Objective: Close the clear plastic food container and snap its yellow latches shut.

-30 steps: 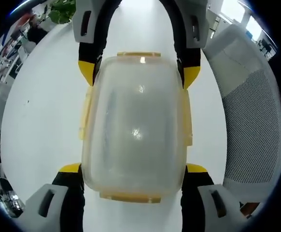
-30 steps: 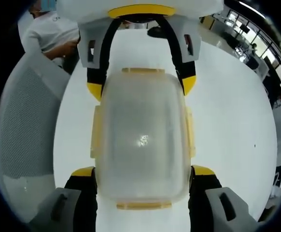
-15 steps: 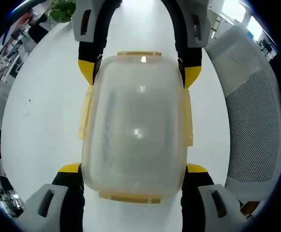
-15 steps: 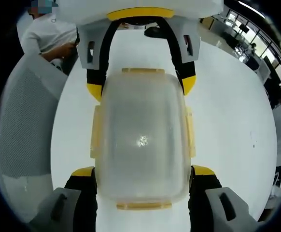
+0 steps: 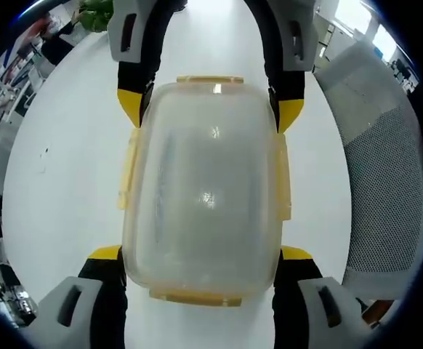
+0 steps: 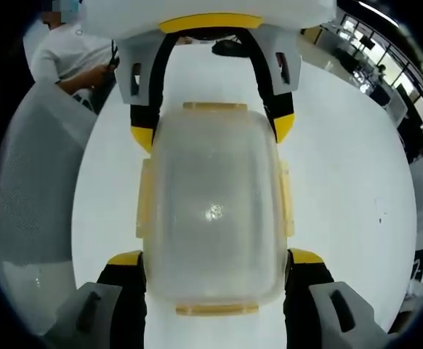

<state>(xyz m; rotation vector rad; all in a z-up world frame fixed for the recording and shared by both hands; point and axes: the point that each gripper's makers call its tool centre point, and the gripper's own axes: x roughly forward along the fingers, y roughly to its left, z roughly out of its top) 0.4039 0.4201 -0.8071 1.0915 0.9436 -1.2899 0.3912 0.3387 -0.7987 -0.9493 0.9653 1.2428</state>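
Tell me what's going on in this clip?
A person holds a clear plastic container between two handheld tongs over a white table. The left tongs grip one end and the right tongs grip the opposite end, jaws on either side of it. The lid sits on the container. Its yellow latches run along the edges; whether they are snapped shut cannot be told. A mesh chair stands beside the table.
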